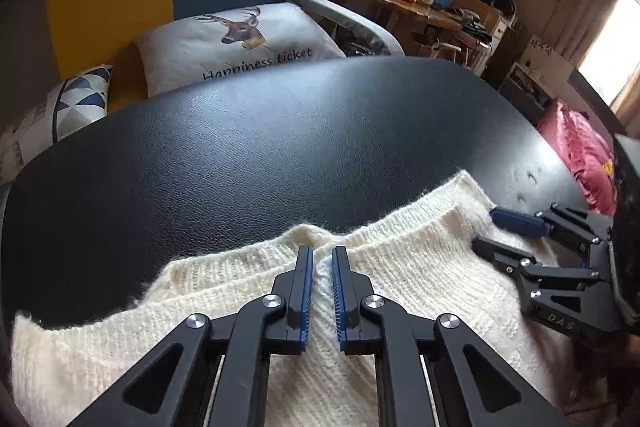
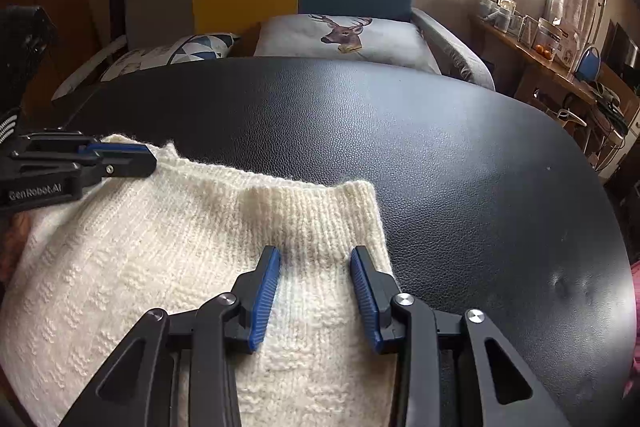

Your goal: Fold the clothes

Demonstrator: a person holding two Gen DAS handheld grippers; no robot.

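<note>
Cream knit sweater is lying on the black leather-look surface, bunched at the near edge, with its far edge running from about 9 to 2 o'clock in the left wrist view.

Left tongs are sitting over the knit, jaws narrowed to a slim gap with a ridge of fabric running between them; looks like a pinch forming, but I cannot tell if the pads are actually biting.

Right tongs are spread wide, hovering over or resting on the ribbed hem near the corner at 12 to 1 o'clock, gripping nothing.

Handling guess: soft, light, stretchy, fuzzy, so it is going to sag and drag rather than hold shape. Loose yarn could be snagging on the ridged pads. Best hold is the ribbed edge or a corner, thicker there, two layers if possible.

Fold stage is not readable from this.
</note>
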